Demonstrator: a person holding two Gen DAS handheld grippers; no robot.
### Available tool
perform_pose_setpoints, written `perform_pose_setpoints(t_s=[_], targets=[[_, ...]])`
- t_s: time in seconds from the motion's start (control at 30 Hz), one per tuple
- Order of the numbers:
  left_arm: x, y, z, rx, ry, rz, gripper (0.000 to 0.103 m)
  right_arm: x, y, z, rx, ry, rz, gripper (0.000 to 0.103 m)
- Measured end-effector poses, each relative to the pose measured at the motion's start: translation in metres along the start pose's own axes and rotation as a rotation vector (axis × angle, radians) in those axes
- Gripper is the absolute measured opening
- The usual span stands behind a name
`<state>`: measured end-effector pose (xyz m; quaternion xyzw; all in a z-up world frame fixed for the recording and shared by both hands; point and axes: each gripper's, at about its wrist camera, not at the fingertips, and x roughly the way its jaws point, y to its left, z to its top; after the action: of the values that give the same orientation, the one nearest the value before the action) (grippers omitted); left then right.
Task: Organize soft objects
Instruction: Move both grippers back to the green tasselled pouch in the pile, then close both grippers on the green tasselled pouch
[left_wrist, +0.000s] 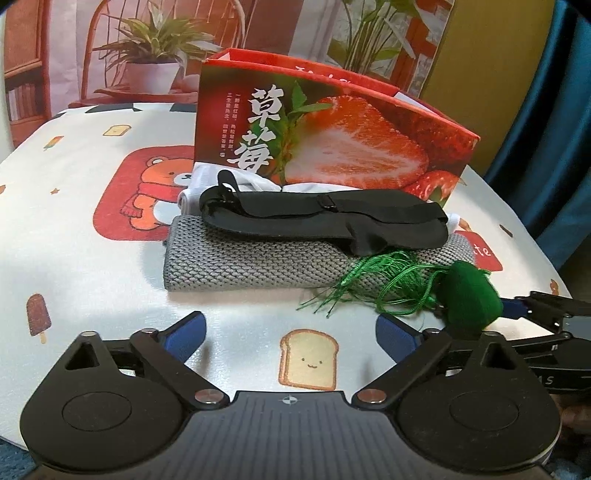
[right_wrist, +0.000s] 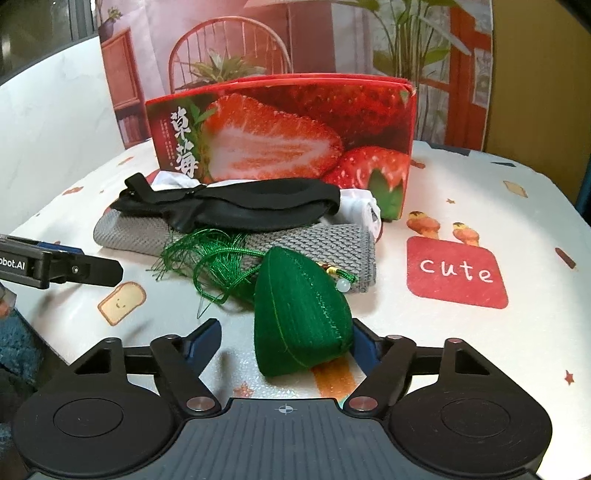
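A green stitched pouch with a green tassel lies on the table between the fingers of my right gripper. Its right pad is against the pouch and a gap shows at the left pad, so the jaws stand open. Behind it a black eye mask rests on a folded grey knitted cloth, with a white cloth at the back. My left gripper is open over bare table, short of the grey cloth, the eye mask and the pouch.
A red strawberry-print box stands upright behind the pile. The table has a white cover with cartoon prints, and its rounded edges fall away left and right. A printed backdrop hangs behind, and blue fabric hangs at the right.
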<state>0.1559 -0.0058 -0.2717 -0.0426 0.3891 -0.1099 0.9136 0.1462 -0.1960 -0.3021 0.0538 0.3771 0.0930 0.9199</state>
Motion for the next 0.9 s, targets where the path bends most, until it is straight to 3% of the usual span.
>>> perform_pose_setpoints(t_s=[0.07, 0.13, 0.33, 0.63, 0.9], targets=[[0.0, -0.001, 0.0, 0.003, 0.001, -0.017, 0.09, 0.0, 0.002, 0.0, -0.014, 0.0, 0.013, 0.058], [0.0, -0.001, 0.0, 0.01, 0.004, -0.04, 0.085, 0.002, 0.007, 0.0, -0.039, 0.004, 0.025, 0.055], [0.0, -0.008, -0.002, 0.03, 0.007, -0.093, 0.072, 0.005, 0.02, 0.0, -0.117, 0.003, 0.037, 0.055], [0.004, -0.01, 0.009, -0.002, 0.024, -0.157, 0.06, 0.001, 0.002, 0.003, -0.045, -0.047, -0.003, 0.058], [0.012, -0.047, 0.03, 0.06, 0.033, -0.264, 0.058, 0.007, 0.001, 0.0, -0.043, -0.025, 0.028, 0.059]])
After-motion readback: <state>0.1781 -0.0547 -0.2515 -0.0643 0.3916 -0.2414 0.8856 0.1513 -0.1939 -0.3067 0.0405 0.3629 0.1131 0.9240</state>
